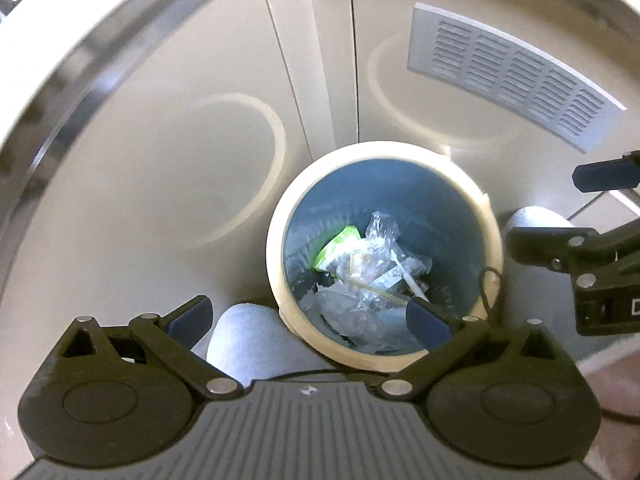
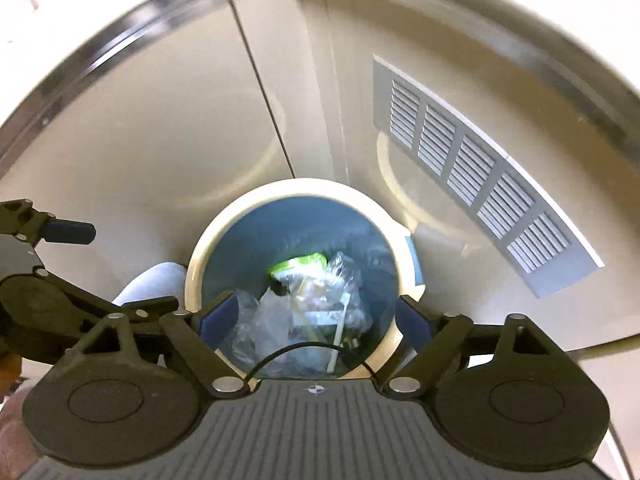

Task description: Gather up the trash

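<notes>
**A:** What have you got below you?

**B:** A round cream-rimmed waste bin with a blue-grey inside (image 1: 384, 248), low and right of centre in your left wrist view, centre-low in the right wrist view (image 2: 300, 280). At its bottom lies the trash: crumpled clear plastic wrappers (image 1: 374, 276), a bright green packet (image 1: 336, 244) on the left of the heap, and a thin white stick (image 2: 340, 332) leaning through it.

**A:** How will that stuff handle?

**B:** Judging by the look, it is all very light and soft. The clear film will crush and slip between your pads, so pinch a bunched fold, not a flat sheet. The stick is stiff but thin; take it across its middle. If you mean to move the bin itself, its rim looks rigid and smooth; clamp over the near edge.

**A:** And my claws?

**B:** Your left gripper (image 1: 310, 316) is spread wide, with nothing between its fingers; one blue pad (image 1: 428, 320) sits over the bin's near rim. Your right gripper (image 2: 316, 320) is spread too, its pads framing the bin's mouth, and it holds nothing.

**A:** Anything around it?

**B:** A pale grey rounded shape (image 1: 248, 336) touches the bin at lower left. Behind stand beige cabinet doors (image 1: 160, 140) and, at upper right, a grey slatted vent panel (image 2: 480, 172). A thin black cable (image 2: 304, 350) loops across the bottom of the right wrist view.
</notes>
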`<state>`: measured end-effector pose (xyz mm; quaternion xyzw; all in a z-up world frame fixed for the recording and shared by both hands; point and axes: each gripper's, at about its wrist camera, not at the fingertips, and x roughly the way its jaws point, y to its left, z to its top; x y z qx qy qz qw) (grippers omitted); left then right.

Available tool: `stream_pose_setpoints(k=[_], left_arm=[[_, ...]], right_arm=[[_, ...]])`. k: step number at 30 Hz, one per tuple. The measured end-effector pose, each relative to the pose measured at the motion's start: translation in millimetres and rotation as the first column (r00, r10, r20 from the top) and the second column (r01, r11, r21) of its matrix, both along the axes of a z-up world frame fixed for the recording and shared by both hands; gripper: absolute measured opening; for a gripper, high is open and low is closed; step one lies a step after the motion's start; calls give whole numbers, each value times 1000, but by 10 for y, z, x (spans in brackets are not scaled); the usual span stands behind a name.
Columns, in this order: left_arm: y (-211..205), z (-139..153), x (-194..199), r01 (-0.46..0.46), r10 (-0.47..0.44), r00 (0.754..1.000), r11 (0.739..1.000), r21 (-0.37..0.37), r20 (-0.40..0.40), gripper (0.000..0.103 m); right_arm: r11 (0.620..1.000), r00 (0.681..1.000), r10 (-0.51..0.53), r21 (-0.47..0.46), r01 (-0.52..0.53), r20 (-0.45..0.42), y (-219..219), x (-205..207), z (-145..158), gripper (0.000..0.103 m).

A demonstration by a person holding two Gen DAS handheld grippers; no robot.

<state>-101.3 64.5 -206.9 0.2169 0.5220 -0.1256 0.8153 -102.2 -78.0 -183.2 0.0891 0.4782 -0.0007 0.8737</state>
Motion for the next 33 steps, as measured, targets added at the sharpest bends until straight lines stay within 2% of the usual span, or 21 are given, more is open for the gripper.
stream_pose_setpoints(k=[9, 14, 19, 23, 25, 29, 30, 33], left_arm=[[-26, 343, -435, 8, -6, 988, 1000, -14, 155, 103], [-7, 556, -563, 32, -18, 976, 998, -61, 216, 103], [32, 708, -662, 26, -7, 964, 997, -70, 265, 103], [101, 843, -695, 34, 1, 964, 991, -128, 268, 103], [107, 868, -701, 35, -5, 963, 994, -105, 270, 103], [-3, 747, -708, 96, -112, 947, 993, 68, 301, 103], [-15, 714, -717, 110, -132, 945, 990, 89, 301, 103], [-11, 613, -677, 95, -107, 963, 994, 58, 248, 103]], right_arm=[[998, 998, 17, -64, -14, 57, 81, -327, 297, 96], [985, 992, 79, -159, -63, 100, 107, -471, 537, 101], [965, 985, 159, -223, -140, 71, 80, -537, 638, 103], [958, 978, 204, -214, -191, 39, 66, -592, 617, 103], [958, 976, 218, -198, -208, 29, 85, -599, 545, 103], [961, 979, 201, -198, -193, 20, 224, -580, 364, 103], [962, 981, 195, -200, -187, 20, 264, -573, 324, 103], [967, 983, 179, -193, -169, 37, 354, -563, 247, 103]])
